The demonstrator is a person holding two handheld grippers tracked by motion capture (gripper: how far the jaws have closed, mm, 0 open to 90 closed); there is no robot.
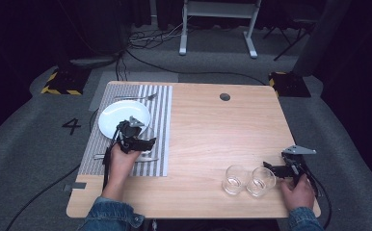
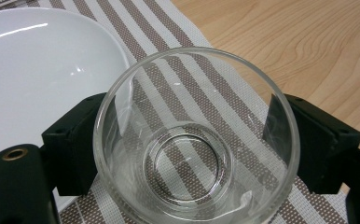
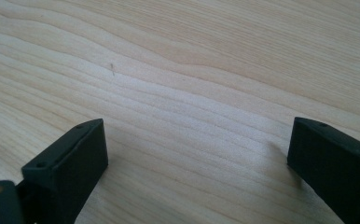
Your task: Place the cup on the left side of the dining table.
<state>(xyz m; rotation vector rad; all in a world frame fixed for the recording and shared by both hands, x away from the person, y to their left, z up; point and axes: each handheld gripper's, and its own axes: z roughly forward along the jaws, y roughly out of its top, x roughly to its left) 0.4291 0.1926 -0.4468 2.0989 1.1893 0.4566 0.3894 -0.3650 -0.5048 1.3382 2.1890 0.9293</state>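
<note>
Right gripper (image 1: 272, 169): near right of the table (image 1: 208, 130), low over bare wood; jaws stand wide apart with nothing between them, as the right gripper view shows.
Two glasses (image 1: 235, 179): near edge, just left of the right gripper, side by side and touching or nearly so; both upright.
Left gripper (image 1: 143, 143): left side, over the striped mat (image 1: 160, 106); its jaws flank a glass (image 2: 194, 140).
Grip: in the left gripper view the black pads sit at the glass's two sides; the left pad looks to be at the wall, the right one close to it, but whether they press I cannot tell.
Glass: upright on the mat, seen from above, clear, mat stripes showing through its base; just right of the plate (image 2: 43, 70).
Plate: white, on the mat, left of and beyond the glass.
Cutlery (image 1: 136, 97): lying on the mat at its far edge, beyond the plate.
Near cutlery (image 1: 148, 159): on the mat by the left hand (image 1: 121, 161).
</note>
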